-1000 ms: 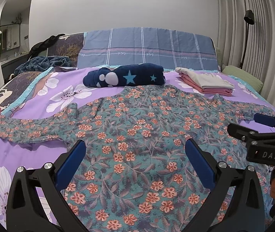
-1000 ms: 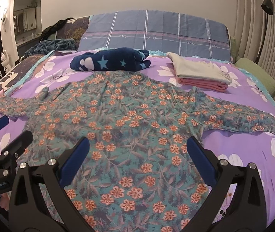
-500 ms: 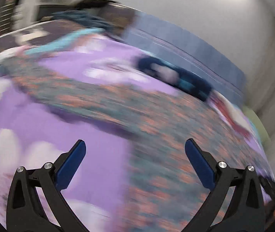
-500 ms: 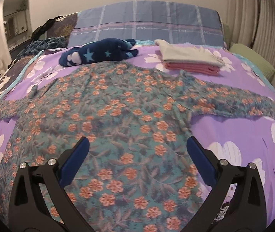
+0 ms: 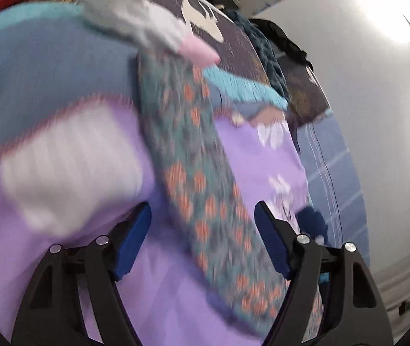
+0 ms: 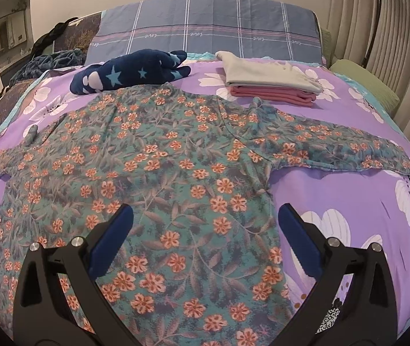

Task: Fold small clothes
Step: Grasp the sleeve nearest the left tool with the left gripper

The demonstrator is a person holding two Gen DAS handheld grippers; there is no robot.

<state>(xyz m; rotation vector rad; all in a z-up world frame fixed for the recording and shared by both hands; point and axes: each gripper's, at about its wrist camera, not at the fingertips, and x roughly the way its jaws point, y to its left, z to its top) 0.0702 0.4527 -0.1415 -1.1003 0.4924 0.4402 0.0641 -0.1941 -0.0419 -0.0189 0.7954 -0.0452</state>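
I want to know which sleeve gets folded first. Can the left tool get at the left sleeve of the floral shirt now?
Probably yes. The left tool is closing with the sleeve running between its fingers, nothing covering the cloth there. The picture is blurred, so I cannot tell whether the pads touch it yet.

My left gripper (image 5: pixel 202 233) is rolled well over to one side and tips downward. Its two black arms fork out from the bottom of the left wrist view, each ending in a blue pad (image 5: pixel 132 239). The jaws are closing, yet a wide gap is left and neither pad presses on anything. My right gripper (image 6: pixel 205 236) sits level, unrolled, angled down. Its blue fingertips (image 6: pixel 297 239) stand far apart, jaws fully spread, gripping nothing.
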